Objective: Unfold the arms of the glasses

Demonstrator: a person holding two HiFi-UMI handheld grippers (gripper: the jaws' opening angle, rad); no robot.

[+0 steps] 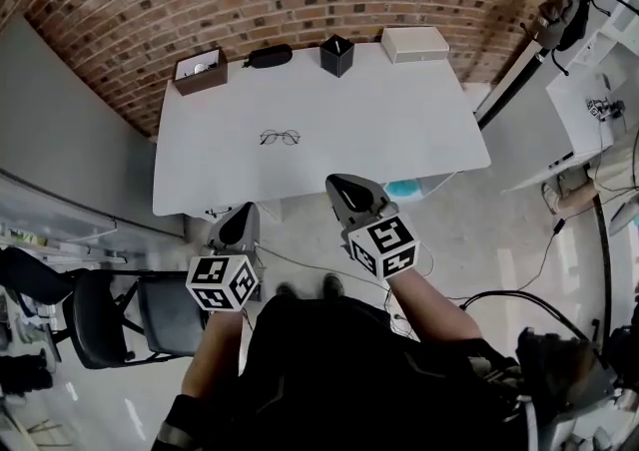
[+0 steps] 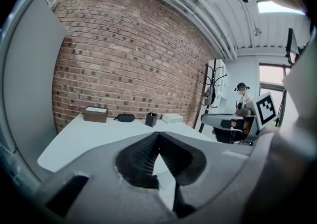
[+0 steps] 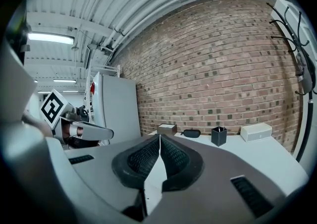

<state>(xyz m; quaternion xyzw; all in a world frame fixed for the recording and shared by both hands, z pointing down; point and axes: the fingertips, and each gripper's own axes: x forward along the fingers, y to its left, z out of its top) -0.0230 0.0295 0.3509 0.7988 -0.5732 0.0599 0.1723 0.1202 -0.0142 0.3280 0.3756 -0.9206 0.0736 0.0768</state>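
Thin wire-framed glasses (image 1: 280,137) lie with their arms folded near the middle of the white table (image 1: 399,130). Both grippers hover short of the table's near edge, away from the glasses. My left gripper (image 1: 246,212) is shut and holds nothing; its ribbed pads (image 2: 143,153) meet at the tip (image 2: 158,133). My right gripper (image 1: 341,183) reaches just over the near edge, also shut and empty, with the pads (image 3: 173,156) together (image 3: 159,135). Neither gripper view shows the glasses.
Along the table's far edge by the brick wall stand a brown box (image 1: 200,70), a black glasses case (image 1: 268,56), a black pen holder (image 1: 336,55) and a white box (image 1: 414,43). A dark chair (image 1: 150,309) stands at the lower left. Cables run over the floor on the right.
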